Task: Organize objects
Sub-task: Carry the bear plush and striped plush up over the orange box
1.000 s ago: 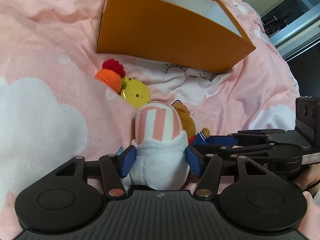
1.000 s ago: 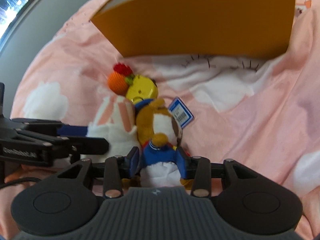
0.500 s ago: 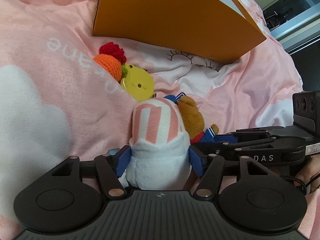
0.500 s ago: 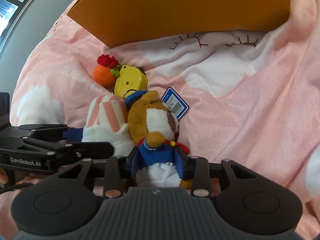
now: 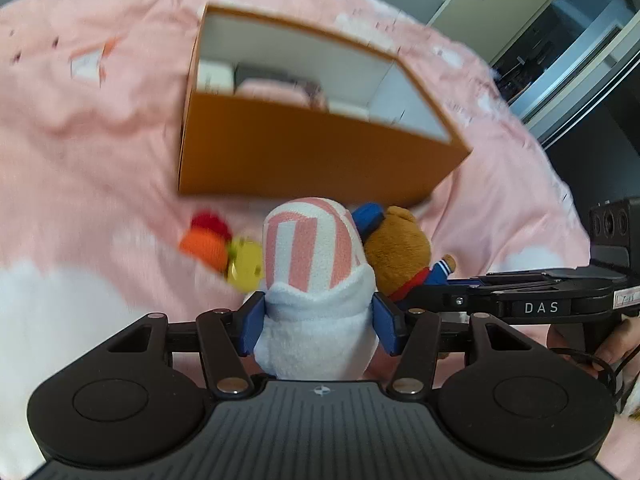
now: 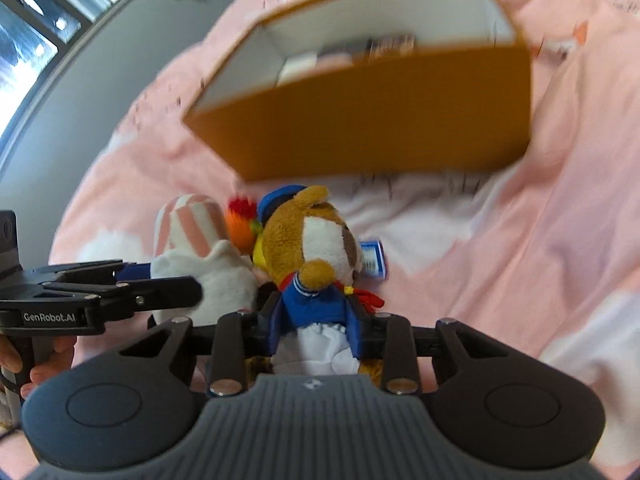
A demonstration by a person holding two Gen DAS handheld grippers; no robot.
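My left gripper (image 5: 318,326) is shut on a white plush with a pink-striped head (image 5: 312,276) and holds it raised over the bed. My right gripper (image 6: 316,330) is shut on a brown bear plush in a blue sailor suit (image 6: 312,256), also raised, right beside the striped plush (image 6: 192,248). A blue tag (image 6: 372,258) hangs by the bear. An open orange box (image 5: 320,152) stands ahead of both grippers; it also shows in the right wrist view (image 6: 376,124). An orange and yellow knitted toy (image 5: 224,252) lies on the bed.
A pink bedspread with white clouds (image 5: 88,168) covers the whole surface. Inside the box lie several flat items (image 5: 276,84), blurred. A dark doorway and cabinet (image 5: 568,52) are at the far right, a window (image 6: 28,36) at the far left.
Both grippers have lifted with their plush toys, off the bed. The box's open top and contents have come into view. The knitted toy stayed on the bed.
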